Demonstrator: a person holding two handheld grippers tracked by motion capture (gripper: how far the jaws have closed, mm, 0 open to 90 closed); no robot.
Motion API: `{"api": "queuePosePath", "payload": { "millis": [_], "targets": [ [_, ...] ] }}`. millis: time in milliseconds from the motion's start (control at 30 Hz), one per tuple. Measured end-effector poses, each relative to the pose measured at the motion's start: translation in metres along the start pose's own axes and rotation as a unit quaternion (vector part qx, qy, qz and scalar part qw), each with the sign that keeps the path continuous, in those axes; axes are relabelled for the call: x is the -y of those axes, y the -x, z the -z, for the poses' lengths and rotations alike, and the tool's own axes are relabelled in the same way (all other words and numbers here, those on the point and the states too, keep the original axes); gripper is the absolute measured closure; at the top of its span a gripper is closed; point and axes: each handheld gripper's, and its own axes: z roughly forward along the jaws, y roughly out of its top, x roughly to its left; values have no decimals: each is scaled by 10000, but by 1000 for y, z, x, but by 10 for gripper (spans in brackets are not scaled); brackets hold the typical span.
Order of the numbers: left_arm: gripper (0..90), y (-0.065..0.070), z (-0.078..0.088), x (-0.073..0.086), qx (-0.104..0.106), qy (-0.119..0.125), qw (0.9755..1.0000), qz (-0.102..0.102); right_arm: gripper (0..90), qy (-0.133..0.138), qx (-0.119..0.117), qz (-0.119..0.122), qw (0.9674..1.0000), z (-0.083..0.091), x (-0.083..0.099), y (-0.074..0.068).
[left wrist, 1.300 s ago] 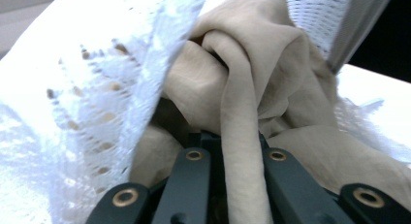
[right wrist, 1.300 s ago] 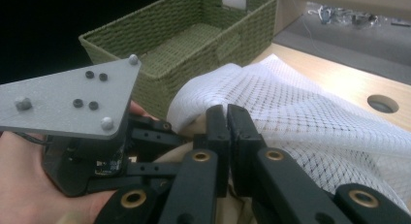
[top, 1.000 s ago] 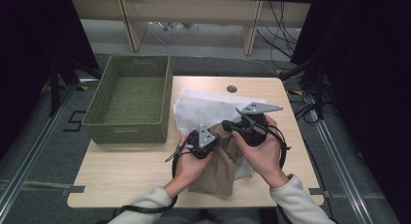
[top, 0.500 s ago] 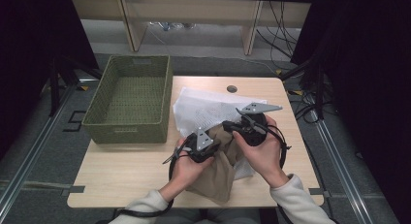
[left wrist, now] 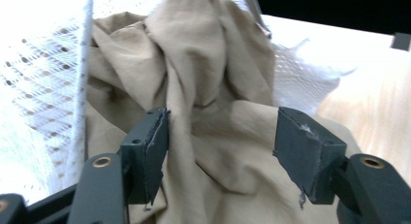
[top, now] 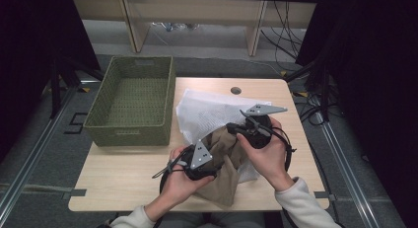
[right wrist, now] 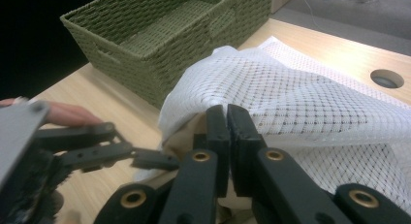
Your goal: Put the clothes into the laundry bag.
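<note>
From the high view, I sit at a pale wooden table (top: 123,178). A green woven basket (top: 133,102) stands on its far left part, with nothing I can see inside. Just right of it lies a white mesh bag (top: 212,112). A tan cloth (top: 224,181) sticks out of the bag's near end and hangs toward me. My left gripper (top: 209,161) sits by the near part of the cloth. My right gripper (top: 236,129) sits where cloth and bag meet.

In the left gripper view, my two jaws stand apart, and they have just been opening. The tan cloth (left wrist: 208,88) bunches up between them, with a fold lying against the left pad, but the pads do not squeeze it. The white mesh bag (left wrist: 43,73) wraps the cloth on the left side.

In the right gripper view, my jaws are pressed tight together at the edge of the white mesh bag (right wrist: 300,103). I think they pinch the bag's rim, but the tips hide the spot, so I am not sure. A bit of tan cloth (right wrist: 186,136) peeks from under the bag. The green woven basket (right wrist: 160,35) stands behind, and my left gripper (right wrist: 160,161) reaches in from the left.

The cloth looks soft, light and floppy. It will not break, but it can slip and sag. A thick bunched fold near the bag's mouth seems the best place to grab. The mesh bag is thin and limp too, so holding its rim should keep it from sliding.
</note>
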Motion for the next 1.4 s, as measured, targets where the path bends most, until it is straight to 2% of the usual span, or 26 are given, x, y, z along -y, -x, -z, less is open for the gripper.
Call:
{"api": "queuePosePath", "payload": {
  "millis": [33,100,133,167,200,233,267,300,400,433,467,500,533,567,700,767,800,867,933,1000,1033,1100,1167,1200,1267,1400],
  "targets": [
    [358,1,2,1,13,-41,9999,-127,895,-54,21,-141,9999,2,0,-1],
    [343,6,2,6,42,-135,9998,-130,895,-24,37,-41,10000,2,-1,0],
    [333,6,2,8,73,-247,9993,-273,895,-40,49,-108,9999,2,0,0],
    [313,9,-1,12,180,-327,9991,-188,895,-39,38,-92,9999,2,-1,0],
    [290,9,-5,16,219,-488,9983,-208,895,-59,30,-146,9999,2,-1,-1],
    [273,10,-8,20,242,-627,9974,-256,896,-26,37,-38,10000,2,-1,0],
    [271,10,-11,23,227,-699,9969,-289,895,-63,21,-120,9999,2,0,-1],
    [266,11,-15,26,228,-767,9963,-317,895,-52,23,-64,10000,1,0,-1],
    [259,12,-24,30,241,-888,9949,-403,895,-70,10,-97,9999,1,0,-1],
    [260,13,-27,30,220,-900,9950,-377,895,-38,33,-3,10000,0,0,0],
    [263,13,-30,30,230,-984,9939,-447,895,-71,21,-76,9999,0,0,0],
    [270,15,-33,31,200,-903,9950,-390,895,-41,24,-73,10000,-1,0,0],
    [291,16,-36,32,182,-944,9944,-448,895,-79,-28,-130,9999,-1,1,-1],
    [322,15,-38,31,162,-1099,9923,-542,895,-107,15,-181,9998,0,1,-2],
    [460,17,-47,32,-11,-1215,9906,-632,895,-143,18,-156,9998,0,1,-3],
    [524,17,-49,33,-56,-1185,9911,-603,895,-124,9,-112,9999,0,1,-2],
    [558,17,-51,33,-60,-1205,9908,-615,895,-134,32,-144,9998,0,1,-3],
    [620,16,-52,33,-73,-1235,9904,-623,896,-115,7,-36,9999,-1,1,-2],
    [675,15,-55,34,-86,-1257,9904,-570,895,-118,-22,-149,9998,-2,1,-4],
    [719,14,-57,35,-48,-1283,9900,-585,895,-158,-6,-114,9998,-2,1,-4],
    [742,13,-59,36,-8,-1291,9898,-597,895,-128,-11,-4,9999,-2,1,-3],
    [784,12,-60,37,16,-1351,9889,-619,895,-141,-25,-62,9999,-1,1,-3],
    [811,12,-61,38,29,-1360,9890,-577,895,-131,-8,-42,9999,-1,1,-3],
    [826,12,-62,39,27,-1318,9901,-491,895,-134,-16,-41,9999,-1,1,-3],
    [847,10,-61,38,59,-1343,9898,-465,895,-116,-7,-4,9999,-2,1,-3],
    [877,9,-59,38,9,-1279,9913,-320,895,-156,7,-112,9998,-1,1,-4]
  ]
}}
